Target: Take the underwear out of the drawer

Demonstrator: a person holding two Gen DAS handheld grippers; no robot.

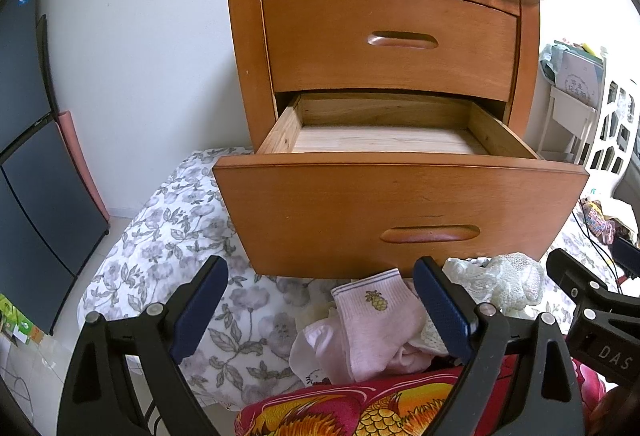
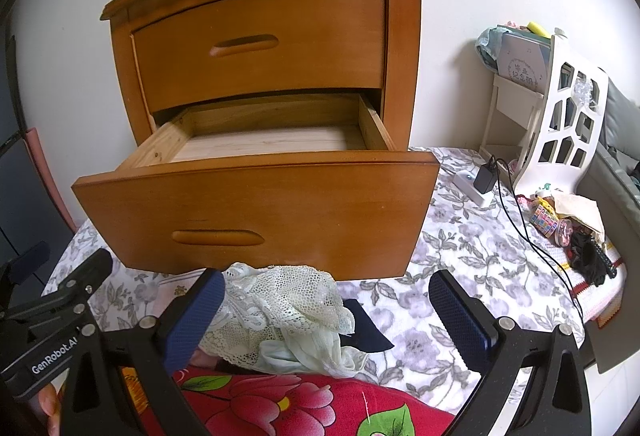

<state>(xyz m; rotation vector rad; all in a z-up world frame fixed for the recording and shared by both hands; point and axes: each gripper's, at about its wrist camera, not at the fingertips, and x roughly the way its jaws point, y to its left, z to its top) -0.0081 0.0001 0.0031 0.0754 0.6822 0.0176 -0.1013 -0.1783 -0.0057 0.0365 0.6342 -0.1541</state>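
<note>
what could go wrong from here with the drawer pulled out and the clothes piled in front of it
1. The lower drawer is pulled far out over the lace underwear; pushing it shut could catch or drag the fabric.
2. The pile sits near the front edge of the bed, on a red blanket; a nudge from the open left gripper or right gripper might slide the pink sock off.
3. The drawer's front part is hidden behind its panel, so a piece may remain unseen.

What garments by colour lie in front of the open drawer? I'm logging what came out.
Pink, incl. pineapple sock: 2 that I can tell apart
White lace piece: 1
Pale green piece: 1
Dark navy piece: 1
Total: 5 visible. The visible part of the lower drawer holds nothing.
</note>
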